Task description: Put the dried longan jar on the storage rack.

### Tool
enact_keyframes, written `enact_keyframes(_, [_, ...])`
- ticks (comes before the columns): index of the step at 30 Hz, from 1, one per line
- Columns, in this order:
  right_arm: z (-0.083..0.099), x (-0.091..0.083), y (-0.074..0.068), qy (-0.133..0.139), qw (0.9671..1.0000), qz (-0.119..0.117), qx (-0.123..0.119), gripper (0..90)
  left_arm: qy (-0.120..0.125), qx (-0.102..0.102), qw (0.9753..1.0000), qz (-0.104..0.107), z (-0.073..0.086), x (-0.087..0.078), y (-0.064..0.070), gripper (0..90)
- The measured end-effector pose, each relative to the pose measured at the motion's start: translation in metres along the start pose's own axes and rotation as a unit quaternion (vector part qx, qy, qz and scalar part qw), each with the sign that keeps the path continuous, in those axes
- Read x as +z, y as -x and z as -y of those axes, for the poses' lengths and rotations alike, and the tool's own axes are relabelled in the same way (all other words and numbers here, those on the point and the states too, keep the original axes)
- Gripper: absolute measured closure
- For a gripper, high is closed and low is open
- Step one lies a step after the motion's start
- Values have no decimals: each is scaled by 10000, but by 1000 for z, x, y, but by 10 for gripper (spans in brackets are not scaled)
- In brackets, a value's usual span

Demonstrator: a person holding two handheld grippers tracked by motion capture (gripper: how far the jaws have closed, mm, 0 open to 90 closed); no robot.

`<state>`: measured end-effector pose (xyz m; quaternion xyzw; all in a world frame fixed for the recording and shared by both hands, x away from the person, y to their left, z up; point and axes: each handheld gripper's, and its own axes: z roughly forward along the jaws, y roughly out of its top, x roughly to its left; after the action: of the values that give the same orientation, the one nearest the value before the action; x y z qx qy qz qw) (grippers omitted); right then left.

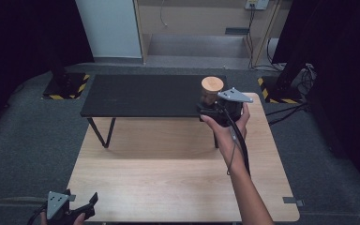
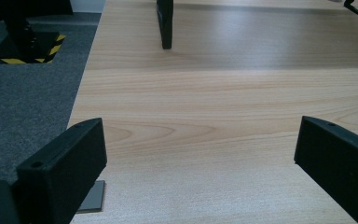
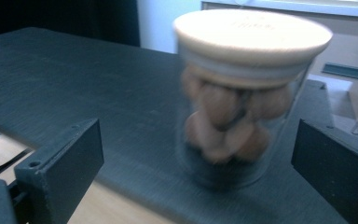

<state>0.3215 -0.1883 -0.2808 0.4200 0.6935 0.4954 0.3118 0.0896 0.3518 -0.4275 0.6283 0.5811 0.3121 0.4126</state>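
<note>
A big wooden table is seen from above. On its far half stands a low black shelf on thin legs.

A jar is placed on the shelf, near its front right corner. In the right gripper view the jar is a little blurred, but clear walls, a wide pale wooden lid and round brown things inside can be made out. They may be nuts; that cannot be told for sure.

The right gripper is held at the shelf's front edge, just beside the jar. Its jaws are spread wide apart, one on each side of the jar, and the jar is not touched by them.

The left gripper is held low at the table's near left corner. Its jaws are wide apart too, with only bare wood between them.

The jar is judged to be glass, so it is hard, smooth and easy to break. It is quite full, so some weight is expected. It could slip if squeezed too softly. The best hold is thought to be on the straight clear wall, under the lid, with the jar kept upright. The lid may be loose, so it should not be used for lifting.
</note>
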Motion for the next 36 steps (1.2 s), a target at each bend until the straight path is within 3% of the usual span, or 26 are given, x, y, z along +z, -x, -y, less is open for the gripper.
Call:
enact_keyframes(8, [31,-24,-9,146,9998,-126,13,27,-23,11,10000,15,0,0,1,10])
enact_keyframes(18, [87,-61,-15,114,9997,-198,-24,30,-29,47,10000,37,0,0,4,10])
enact_keyframes(26, [141,-88,-16,134,9997,-129,135,29,-50,86,9999,69,-1,1,7,10])
enact_keyframes(36, [161,-98,-13,114,9998,-96,149,30,-49,88,9999,57,-2,1,10,10])
